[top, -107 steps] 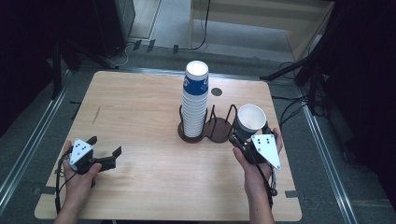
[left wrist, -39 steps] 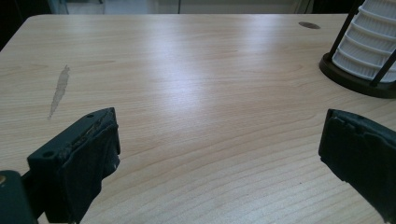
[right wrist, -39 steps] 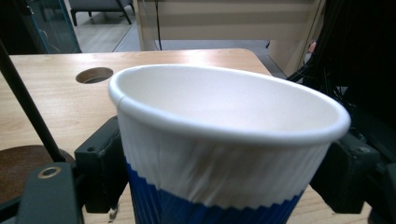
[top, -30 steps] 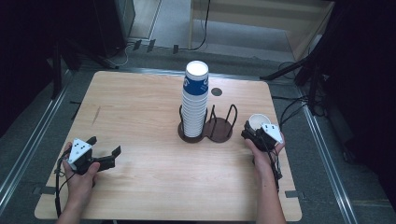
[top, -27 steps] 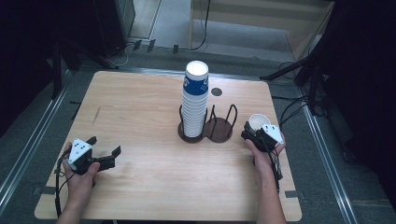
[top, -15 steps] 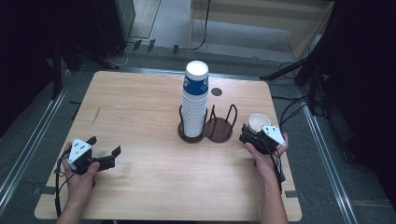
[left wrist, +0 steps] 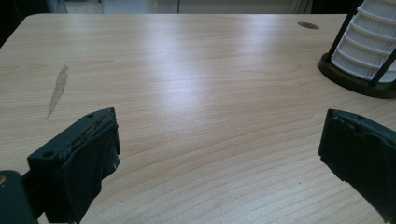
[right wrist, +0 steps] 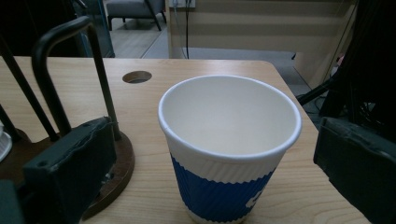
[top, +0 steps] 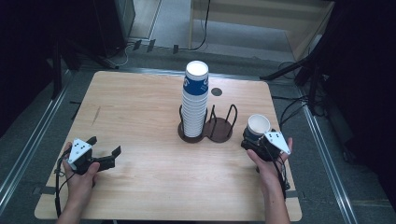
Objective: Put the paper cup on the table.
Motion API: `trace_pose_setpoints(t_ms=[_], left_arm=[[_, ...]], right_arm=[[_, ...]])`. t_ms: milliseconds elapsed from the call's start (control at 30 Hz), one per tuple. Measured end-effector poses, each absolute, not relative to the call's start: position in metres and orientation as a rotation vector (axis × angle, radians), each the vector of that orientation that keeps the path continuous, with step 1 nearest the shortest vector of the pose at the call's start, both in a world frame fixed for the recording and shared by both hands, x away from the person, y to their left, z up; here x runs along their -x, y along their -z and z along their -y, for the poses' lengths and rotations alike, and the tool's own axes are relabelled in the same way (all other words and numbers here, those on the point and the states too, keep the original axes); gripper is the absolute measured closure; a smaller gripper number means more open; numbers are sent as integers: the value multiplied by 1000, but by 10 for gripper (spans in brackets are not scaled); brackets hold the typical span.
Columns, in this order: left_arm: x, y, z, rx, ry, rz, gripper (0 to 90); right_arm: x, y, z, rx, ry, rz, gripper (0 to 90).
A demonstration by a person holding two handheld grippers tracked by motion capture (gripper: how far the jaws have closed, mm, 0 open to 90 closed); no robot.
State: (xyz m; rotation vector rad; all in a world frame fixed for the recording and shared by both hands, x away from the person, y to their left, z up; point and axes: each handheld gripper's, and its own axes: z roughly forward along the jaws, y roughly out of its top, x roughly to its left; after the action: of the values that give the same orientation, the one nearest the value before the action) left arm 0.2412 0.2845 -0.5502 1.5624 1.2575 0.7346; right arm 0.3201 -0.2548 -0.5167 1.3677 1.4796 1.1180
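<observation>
Near the right edge of the pale wooden desk (top: 140,107) stands a single white paper cup with a blue ribbed band (top: 258,127), upright and empty, and the right gripper (top: 254,140) sits just behind it with its jaws spread wide. Those jaws have just been opening, and the right gripper view shows the cup (right wrist: 229,149) between them with a clear gap on each side, so nothing is pinched; the cup's base is cut off by the bottom of that view and the white mark on its blue band is only partly visible, too little to read. Just left of the cup is the dark round-based wire cup holder (top: 219,126), its near slot empty, its bars looming large and cropped in the right gripper view (right wrist: 70,79). Beside it, in the holder's other slot towards the desk's middle, rises the tall stack of white and blue paper cups (top: 195,100); the lettering on the top cup is too small to make out. Over at the front left corner the left gripper (top: 103,153) rests low, jaws apart and holding nothing, with bare wood between them in its own view, where the stack (left wrist: 369,42) is cut off at the top right corner. A small round hole in the desk (top: 216,92) shows near the far edge.
</observation>
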Motion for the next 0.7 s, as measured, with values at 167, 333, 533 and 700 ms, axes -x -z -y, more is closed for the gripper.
trace_pose_setpoints(t_ms=[167, 333, 533, 700], left_arm=[[-241, 550, -284, -1563, -736, -1257, 0], [-241, 550, -285, -1562, -736, -1257, 0], [-241, 550, -285, -1562, -737, -1257, 0], [-241, 550, -284, -1562, -738, -1258, 0]], right_arm=[[-310, 513, 255, -1356, -1126, -1476, 0], [-300, 513, 256, -1344, -1130, -1479, 0], [-289, 514, 257, -1327, -1134, -1489, 0], [-280, 514, 259, -1317, -1138, -1497, 0]])
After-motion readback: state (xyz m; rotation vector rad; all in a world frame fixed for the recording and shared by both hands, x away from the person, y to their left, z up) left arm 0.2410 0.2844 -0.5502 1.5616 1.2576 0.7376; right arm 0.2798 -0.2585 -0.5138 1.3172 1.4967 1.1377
